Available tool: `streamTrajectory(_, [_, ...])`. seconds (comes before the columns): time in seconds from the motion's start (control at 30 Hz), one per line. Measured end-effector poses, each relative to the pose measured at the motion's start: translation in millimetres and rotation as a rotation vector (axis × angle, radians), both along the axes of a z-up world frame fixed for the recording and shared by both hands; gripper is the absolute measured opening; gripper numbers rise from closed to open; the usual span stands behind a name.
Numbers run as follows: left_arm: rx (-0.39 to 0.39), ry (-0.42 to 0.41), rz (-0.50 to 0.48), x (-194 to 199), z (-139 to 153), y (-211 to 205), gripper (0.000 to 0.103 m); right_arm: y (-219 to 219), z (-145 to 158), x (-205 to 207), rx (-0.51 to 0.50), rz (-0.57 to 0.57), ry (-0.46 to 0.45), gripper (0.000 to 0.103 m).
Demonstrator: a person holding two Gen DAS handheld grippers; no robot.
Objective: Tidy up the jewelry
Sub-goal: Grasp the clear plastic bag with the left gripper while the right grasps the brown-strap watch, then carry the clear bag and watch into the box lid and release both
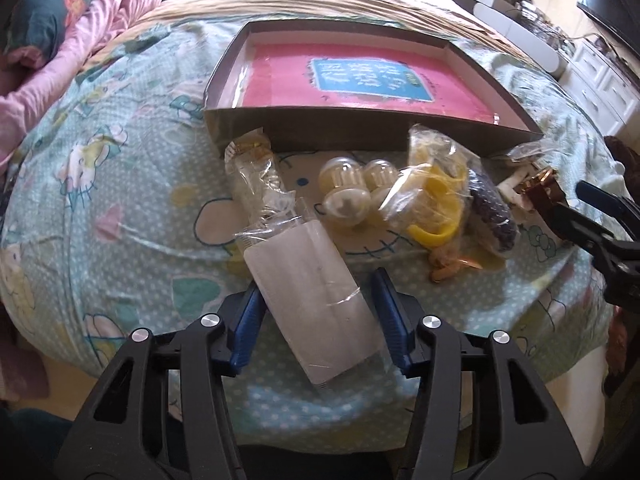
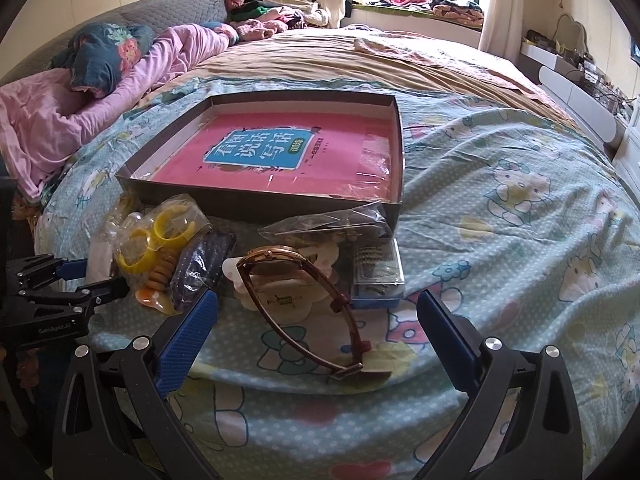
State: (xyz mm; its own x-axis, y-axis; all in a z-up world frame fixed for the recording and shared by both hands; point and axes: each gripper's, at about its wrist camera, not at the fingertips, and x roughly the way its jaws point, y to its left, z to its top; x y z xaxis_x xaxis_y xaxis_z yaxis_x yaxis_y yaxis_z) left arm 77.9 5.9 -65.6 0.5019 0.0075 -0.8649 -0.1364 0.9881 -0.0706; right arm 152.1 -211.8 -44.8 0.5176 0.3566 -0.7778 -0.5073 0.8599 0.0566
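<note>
A white card packet in a clear sleeve [image 1: 312,304] lies slanted between the blue pads of my left gripper [image 1: 318,320]. The left pad touches its edge and a thin gap shows at the right pad. Beyond it lie clear pearl-like balls [image 1: 348,192], bagged yellow bangles [image 1: 436,204] and a dark bead bracelet [image 1: 492,216]. A shallow brown box [image 1: 248,124] holds a pink book. My right gripper [image 2: 320,332] stands wide open astride a brown-strapped watch [image 2: 300,300], not touching it. A small clear case [image 2: 378,268] sits beside the watch.
Everything lies on a cartoon-print bedspread [image 2: 500,240] near the bed's front edge. A pink quilt [image 2: 60,120] and pillows are piled at the far left. White cabinets [image 1: 600,84] stand to the right. A white clip [image 2: 280,296] lies under the watch.
</note>
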Motion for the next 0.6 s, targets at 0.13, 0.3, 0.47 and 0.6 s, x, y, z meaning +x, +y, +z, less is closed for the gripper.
streamTrajectory(0.13, [-0.029,-0.016,-0.002,-3.0,4.5,3.0,0.038,1.3,-7.2,4.6,-0.003,0.013,0.027,0.097])
streamTrajectory(0.3, [-0.064,-0.059,-0.004,-9.3,20.5,7.3,0.021,1.8,-12.5,6.2,-0.013,0.029,0.045,0.08])
streamTrajectory(0.47, [-0.089,-0.082,0.005,-11.0,31.9,14.5,0.016,-2.3,-11.4,4.6,0.023,0.059,0.068,0.055])
streamTrajectory(0.6, [-0.102,-0.083,0.014,-9.9,32.0,19.6,0.016,-7.0,-5.9,-0.3,0.035,0.065,0.059,0.048])
